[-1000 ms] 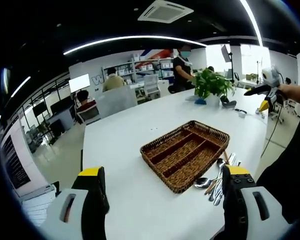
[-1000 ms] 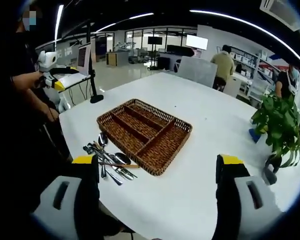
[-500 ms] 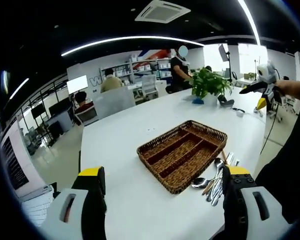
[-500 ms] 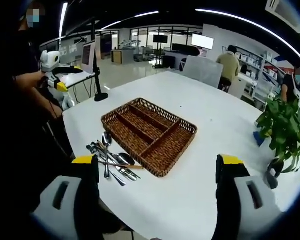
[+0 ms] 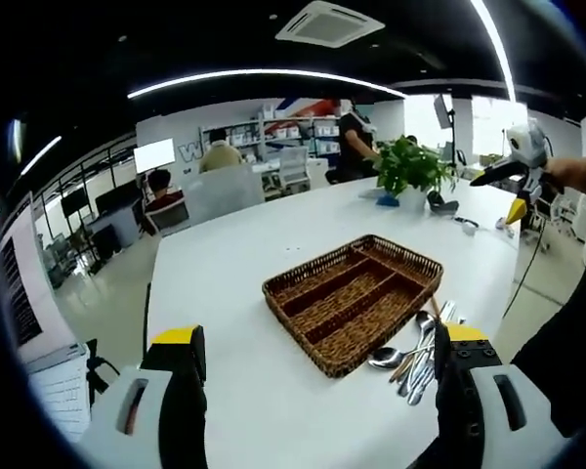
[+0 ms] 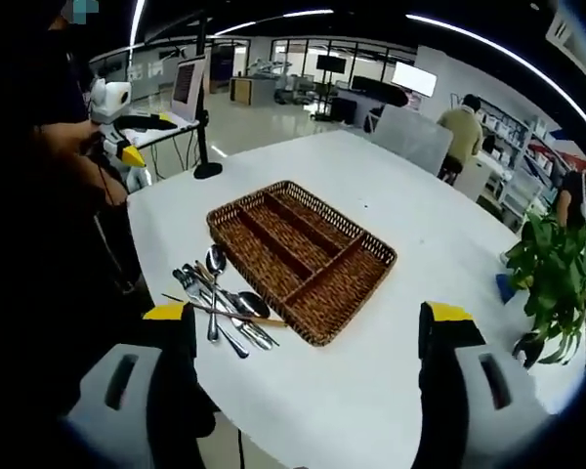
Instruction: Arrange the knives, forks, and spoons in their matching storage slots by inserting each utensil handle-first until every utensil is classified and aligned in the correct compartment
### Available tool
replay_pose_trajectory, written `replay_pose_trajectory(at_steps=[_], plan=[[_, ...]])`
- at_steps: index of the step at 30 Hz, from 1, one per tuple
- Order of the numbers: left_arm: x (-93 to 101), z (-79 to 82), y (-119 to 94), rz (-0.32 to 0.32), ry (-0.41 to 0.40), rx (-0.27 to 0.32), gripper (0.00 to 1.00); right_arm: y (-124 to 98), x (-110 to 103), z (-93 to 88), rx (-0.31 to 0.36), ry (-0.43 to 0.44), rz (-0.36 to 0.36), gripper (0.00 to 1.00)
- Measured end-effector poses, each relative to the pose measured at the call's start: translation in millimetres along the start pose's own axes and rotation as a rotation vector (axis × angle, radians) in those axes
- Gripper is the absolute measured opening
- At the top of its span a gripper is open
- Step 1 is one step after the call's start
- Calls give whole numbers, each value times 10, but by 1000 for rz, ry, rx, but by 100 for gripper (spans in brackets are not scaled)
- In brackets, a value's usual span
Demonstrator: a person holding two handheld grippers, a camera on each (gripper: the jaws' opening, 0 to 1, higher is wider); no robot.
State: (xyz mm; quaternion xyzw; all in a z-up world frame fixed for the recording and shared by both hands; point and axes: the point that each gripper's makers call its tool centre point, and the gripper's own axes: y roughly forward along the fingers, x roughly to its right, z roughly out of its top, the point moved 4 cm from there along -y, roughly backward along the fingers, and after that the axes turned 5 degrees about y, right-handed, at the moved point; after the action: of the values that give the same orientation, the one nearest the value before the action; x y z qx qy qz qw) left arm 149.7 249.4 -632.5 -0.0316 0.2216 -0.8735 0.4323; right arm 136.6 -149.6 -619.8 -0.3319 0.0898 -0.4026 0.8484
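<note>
Nothing moved; both grippers (image 5: pixel 317 391) (image 6: pixel 303 376) wide open, empty.

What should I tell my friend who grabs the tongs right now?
Left tongs: open, holding nothing, above the table.
Right tongs: open, holding nothing, above the table too.
The wicker tray sits mid-table; every slot looks bare.
The cutlery lies in a loose, crossed pile on the table just beside the tray's short end, on the person's side.
Done: nothing sorted yet.
Left: pick each piece from the pile and slide it handle-first into its slot, knives, forks and spoons apart.
</note>
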Motion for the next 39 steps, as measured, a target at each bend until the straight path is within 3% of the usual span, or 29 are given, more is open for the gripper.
replay_pose_trajectory(at_steps=[2, 3, 7, 11, 14, 16, 19, 23, 28, 36, 39], plan=[[-80, -15, -7, 35, 22, -12, 99, 67, 39, -68, 8, -24, 28, 97], [-146, -36, -42, 80, 11, -54, 99, 108, 64, -128, -11, -25, 46, 97], [-140, 114, -152, 127, -10, -4, 99, 196, 67, -115, 43, -105, 121, 93], [-91, 105, -182, 158, -2, -17, 99, 286, 133, -126, 45, -111, 126, 90], [-3, 140, -178, 157, -2, -23, 99, 366, 69, -123, 36, -161, 176, 87], [59, 166, -136, 153, 15, -16, 99, 441, 42, -157, 24, -238, 201, 87], [125, 157, -76, 143, 39, -52, 99, 474, 59, -173, 9, -237, 202, 83], [161, 217, -30, 137, 52, -33, 99, 503, 59, -133, 41, -249, 229, 76], [138, 244, -37, 161, 36, -15, 99, 640, -19, -176, 10, -282, 298, 77], [185, 117, -27, 154, 32, -43, 99, 808, -189, -329, 29, -282, 397, 65], [186, 108, -36, 152, 21, -41, 99, 898, -205, -406, -1, -321, 395, 59]])
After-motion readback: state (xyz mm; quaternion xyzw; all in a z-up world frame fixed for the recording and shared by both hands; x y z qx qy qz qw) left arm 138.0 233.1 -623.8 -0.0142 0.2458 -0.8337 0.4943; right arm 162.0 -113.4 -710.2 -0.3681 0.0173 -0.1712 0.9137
